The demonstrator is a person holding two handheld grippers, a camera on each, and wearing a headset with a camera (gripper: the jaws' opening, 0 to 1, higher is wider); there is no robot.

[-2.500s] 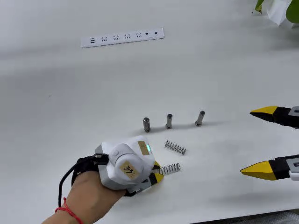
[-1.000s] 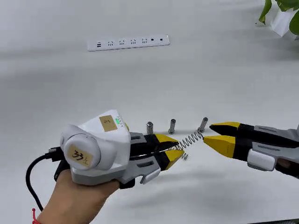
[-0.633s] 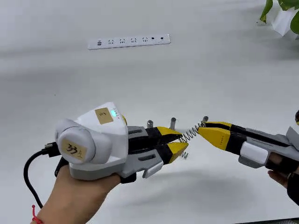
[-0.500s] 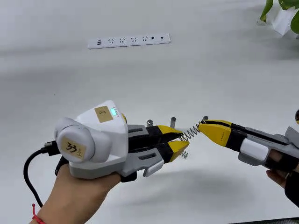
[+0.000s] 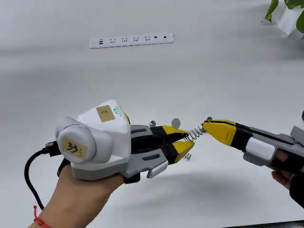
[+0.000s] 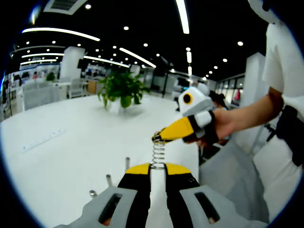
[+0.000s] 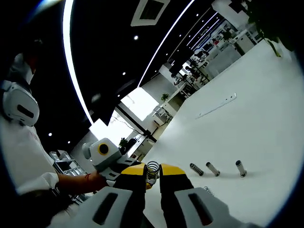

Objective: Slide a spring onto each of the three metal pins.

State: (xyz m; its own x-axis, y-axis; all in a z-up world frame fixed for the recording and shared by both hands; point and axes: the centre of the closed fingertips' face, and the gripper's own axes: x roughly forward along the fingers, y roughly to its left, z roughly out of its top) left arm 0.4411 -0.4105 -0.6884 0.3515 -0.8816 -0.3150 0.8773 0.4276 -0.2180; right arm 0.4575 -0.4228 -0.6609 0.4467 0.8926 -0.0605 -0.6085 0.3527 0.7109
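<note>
Left gripper (image 5: 186, 141): clenched on the left end of the held spring (image 5: 194, 134)
Right gripper (image 5: 205, 126): clamped on that spring's right end; the coil spans the two tips, raised above the table (image 5: 213, 71)
Left pin (image 5: 152, 124): upright; appears to wear a coil in the right gripper view, judged done
Middle pin (image 5: 175, 123): upright, bare, just beyond the tips
Right pin (image 5: 209, 118): bare, its top peeking past the right gripper
Loose spring (image 5: 188, 156): lying on the table below the left gripper's tips, not yet placed
Progress: roughly one of three done; held spring looks mid-handover; two pins left
Surroundings: power strip (image 5: 131, 40) far left, plant (image 5: 285, 9) far right, both well apart
Obstruction: none between spring and bare pins; pins stand close together, so jaws could knock a neighbour
</note>
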